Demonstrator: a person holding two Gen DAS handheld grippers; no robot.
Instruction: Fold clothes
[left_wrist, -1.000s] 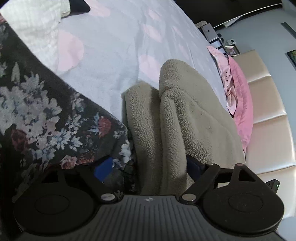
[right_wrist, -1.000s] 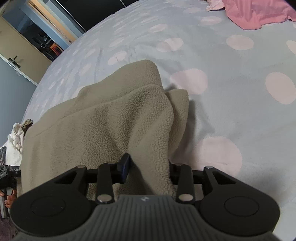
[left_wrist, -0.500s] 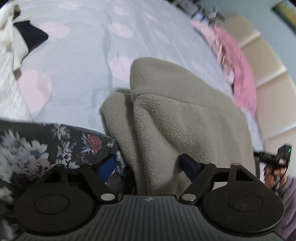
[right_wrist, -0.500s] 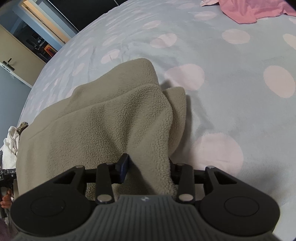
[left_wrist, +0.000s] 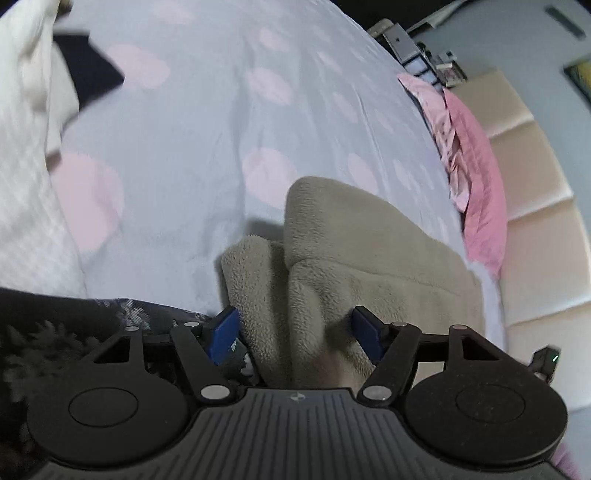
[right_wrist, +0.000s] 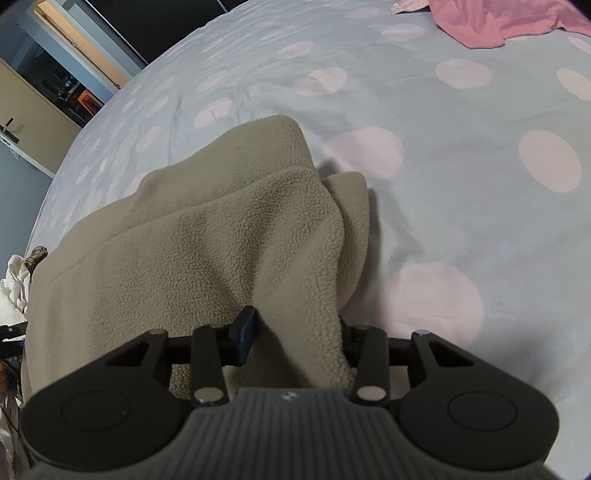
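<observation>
A beige fleece garment (left_wrist: 354, 258) lies folded in layers on the grey bed sheet with pink dots (left_wrist: 207, 140). My left gripper (left_wrist: 295, 332) is shut on one corner of the fleece; its blue pads (left_wrist: 225, 328) press the bunched layers. My right gripper (right_wrist: 291, 332) is shut on the other corner of the same fleece (right_wrist: 207, 251), which spreads away to the left; one blue pad (right_wrist: 245, 328) shows, the other is hidden by cloth.
A dark floral garment (left_wrist: 74, 317) lies at the left gripper's lower left. White knit clothing (left_wrist: 26, 147) and a dark item (left_wrist: 88, 74) lie at far left. A pink garment (left_wrist: 476, 177) lies by the cream headboard (left_wrist: 535, 229); it shows top right in the right wrist view (right_wrist: 498, 18).
The left gripper has moved with the fleece corner, so the floral garment now sits lower and more bed sheet shows. The right gripper has held the fleece nearly still.
</observation>
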